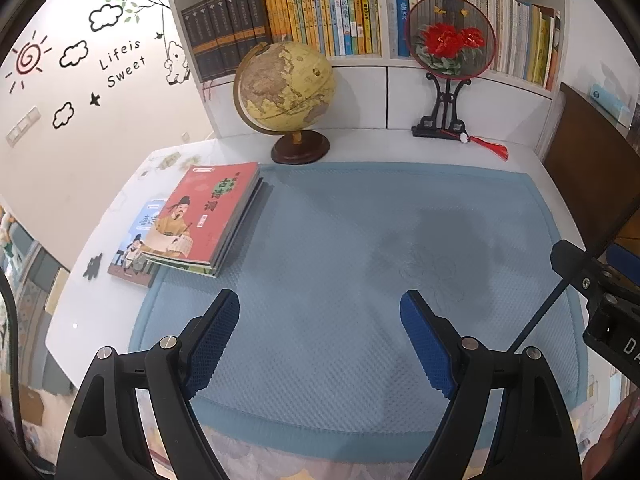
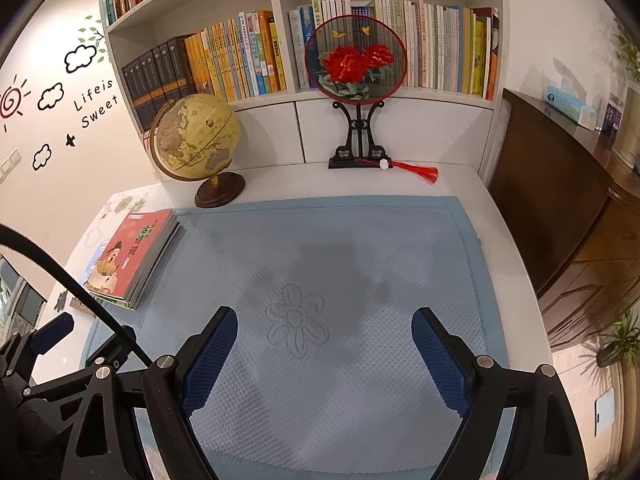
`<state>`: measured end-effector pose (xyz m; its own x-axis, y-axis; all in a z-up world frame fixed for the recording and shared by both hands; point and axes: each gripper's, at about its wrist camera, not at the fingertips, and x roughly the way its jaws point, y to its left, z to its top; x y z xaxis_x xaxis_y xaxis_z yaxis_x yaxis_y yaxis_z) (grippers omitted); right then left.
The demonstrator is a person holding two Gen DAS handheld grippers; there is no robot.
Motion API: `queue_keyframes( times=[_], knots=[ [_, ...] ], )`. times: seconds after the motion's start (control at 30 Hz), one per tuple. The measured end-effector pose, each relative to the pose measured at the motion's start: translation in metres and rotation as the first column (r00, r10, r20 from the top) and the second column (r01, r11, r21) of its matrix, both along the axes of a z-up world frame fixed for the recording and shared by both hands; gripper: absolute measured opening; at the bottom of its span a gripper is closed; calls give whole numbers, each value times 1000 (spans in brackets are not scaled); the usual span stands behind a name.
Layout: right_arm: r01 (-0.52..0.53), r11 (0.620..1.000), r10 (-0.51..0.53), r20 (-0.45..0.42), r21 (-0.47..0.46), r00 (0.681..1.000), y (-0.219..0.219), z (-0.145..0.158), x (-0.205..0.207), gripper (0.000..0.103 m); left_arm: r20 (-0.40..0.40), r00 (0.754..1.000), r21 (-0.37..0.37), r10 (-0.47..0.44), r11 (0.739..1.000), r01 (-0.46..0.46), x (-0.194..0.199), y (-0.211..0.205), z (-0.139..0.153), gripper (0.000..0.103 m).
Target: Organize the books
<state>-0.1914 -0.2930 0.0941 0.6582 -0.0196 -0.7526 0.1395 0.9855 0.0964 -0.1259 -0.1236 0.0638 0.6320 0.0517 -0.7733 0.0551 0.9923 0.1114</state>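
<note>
Red book [image 1: 202, 220] tops small pile, far left on mat [image 1: 340, 300]; one blue book [image 1: 136, 242] sticks out beneath. We hold left claw [image 1: 320, 336] and right claw [image 2: 324, 354] wide apart, empty, above mat. Pile looks stacked, not square.

I see open blue mat [image 2: 360, 248] ahead of both grippers, nothing on its centre; obstacles sit at the edges: stacked books [image 1: 208, 220] far left, globe [image 1: 286, 84] behind them, fan stand [image 2: 358, 136] along the far shelf wall.
</note>
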Motion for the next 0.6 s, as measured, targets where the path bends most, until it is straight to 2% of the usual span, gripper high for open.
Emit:
queue_keyframes(
  times=[0.33, 0.43, 0.6],
  knots=[
    [6, 1000, -6, 0, 12, 1000, -2, 1, -2, 87, -20, 999, 3, -38, 999, 38, 0, -12, -5, 82],
    [7, 1000, -7, -4, 21, 1000, -5, -2, -2, 87, -4, 998, 13, -57, 998, 57, -1, -16, -5, 82],
    [3, 1000, -2, -18, 24, 1000, -5, -7, 3, 87, -24, 997, -21, -72, 997, 71, 5, -16, -9, 82]
  ],
)
